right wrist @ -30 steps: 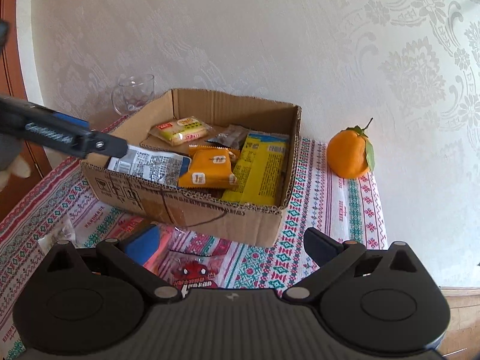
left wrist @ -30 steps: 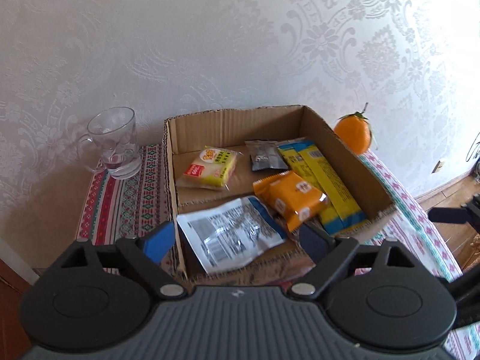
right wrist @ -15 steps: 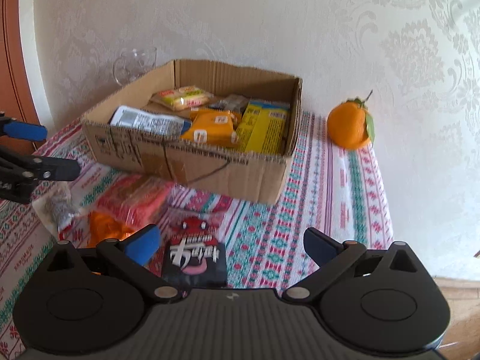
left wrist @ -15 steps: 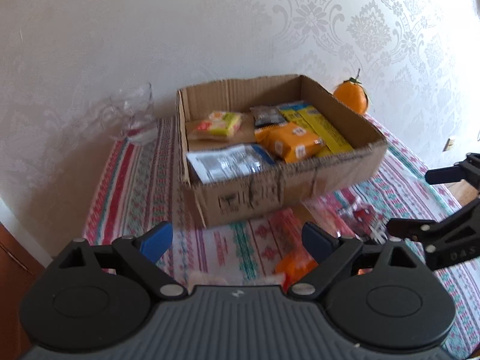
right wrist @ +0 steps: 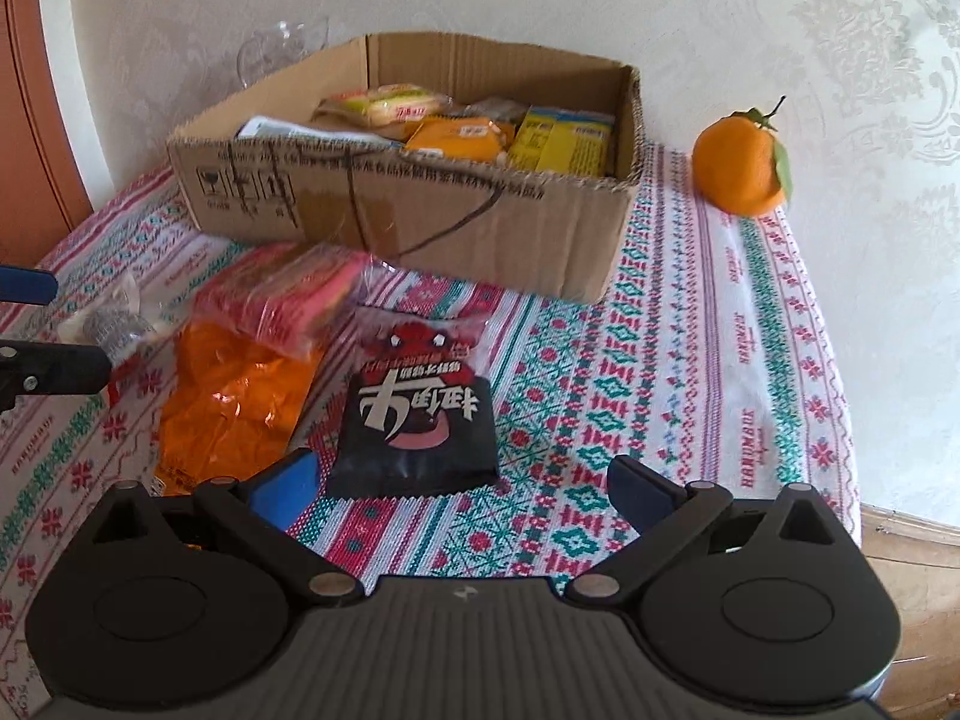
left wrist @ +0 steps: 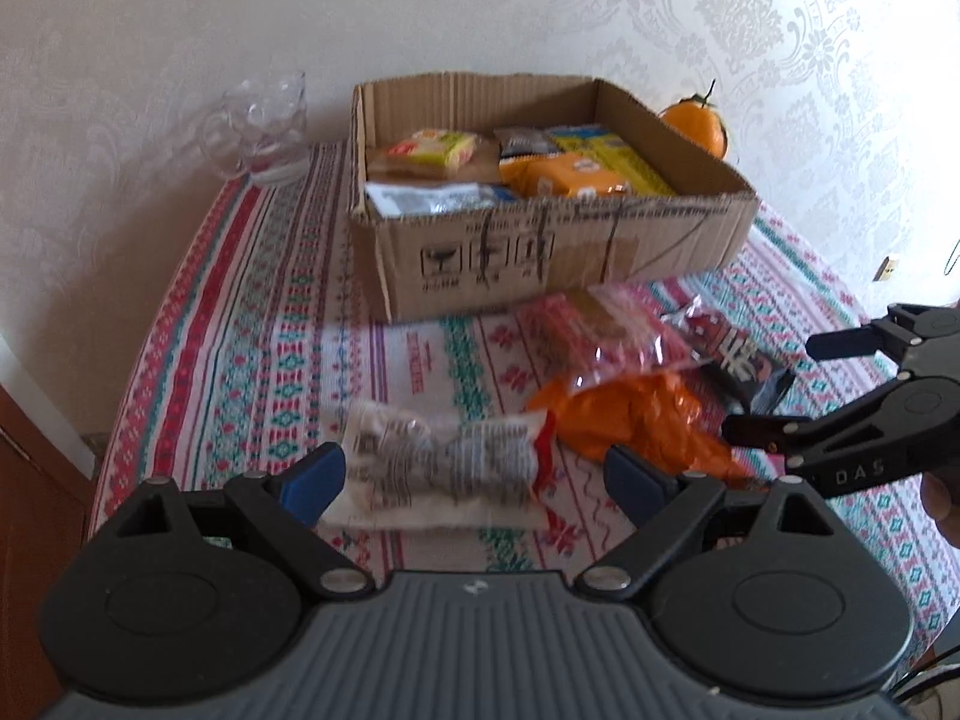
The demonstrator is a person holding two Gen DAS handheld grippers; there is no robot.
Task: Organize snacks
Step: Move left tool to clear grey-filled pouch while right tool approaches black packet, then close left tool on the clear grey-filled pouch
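A: While your left gripper (left wrist: 474, 483) hangs low in the left wrist view, its fingers (left wrist: 315, 474) stand spread wide, with the clear printed packet (left wrist: 447, 462) lying on the surface (left wrist: 258, 324) between them, unpinched.

B: And your right gripper (right wrist: 462, 486)?

A: Its fingers are spread too, at the bottom of the right wrist view. The black snack packet (right wrist: 417, 414) lies flat just ahead of them, nearer the left one, and neither pad presses it.

B: Where do the other loose snacks sit?

A: The crumpled orange bag (right wrist: 231, 396) lies left of the black packet in that view, and the red wrapped packet (right wrist: 288, 297) rests partly on the orange bag, close to the front wall of the cardboard box (right wrist: 420, 210).

B: What is in the box?

A: You see a yellow-wrapped cracker pack (right wrist: 390, 105) at the back, an orange packet (right wrist: 459, 138) in the middle, a yellow and blue packet (right wrist: 564, 141) on the right, and a silver-white pouch (left wrist: 432, 198) at the front left.

B: Anything beside it?

A: An orange fruit (right wrist: 741, 165) with a leaf stands to the right, apart from the box, and a glass mug (left wrist: 264, 126) stands upper left in the left wrist view.
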